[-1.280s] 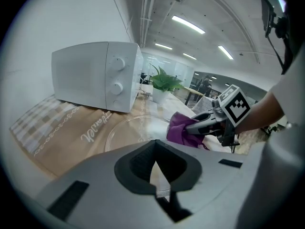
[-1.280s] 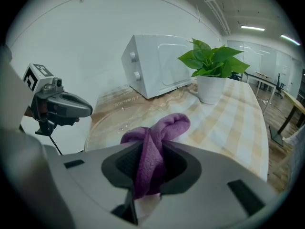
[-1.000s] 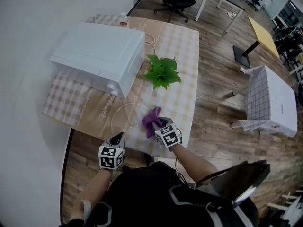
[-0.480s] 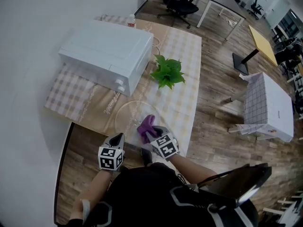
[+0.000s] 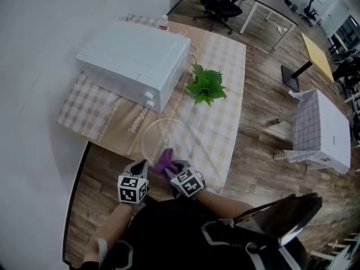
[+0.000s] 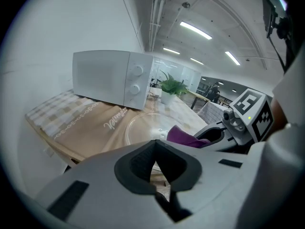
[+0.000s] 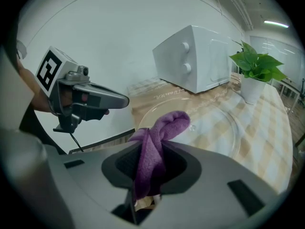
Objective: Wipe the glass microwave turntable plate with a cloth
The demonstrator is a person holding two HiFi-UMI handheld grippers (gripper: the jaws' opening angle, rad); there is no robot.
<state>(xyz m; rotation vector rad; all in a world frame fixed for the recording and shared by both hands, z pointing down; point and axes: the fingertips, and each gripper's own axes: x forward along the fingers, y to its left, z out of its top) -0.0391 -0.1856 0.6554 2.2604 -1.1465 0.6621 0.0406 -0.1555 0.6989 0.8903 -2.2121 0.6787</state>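
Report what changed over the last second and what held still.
The right gripper, shut on the purple cloth, dragged it across the glass plate from its right side to the near rim, toward the person. The left gripper stayed shut and empty by the table's near edge. The plate, microwave and plant did not move.

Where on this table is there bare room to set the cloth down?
Free: the checked cover right of the glass plate, in front of the plant; the strip left of the plate, before the microwave. Crowded: the near edge, with left tongs, right tongs and purple cloth.
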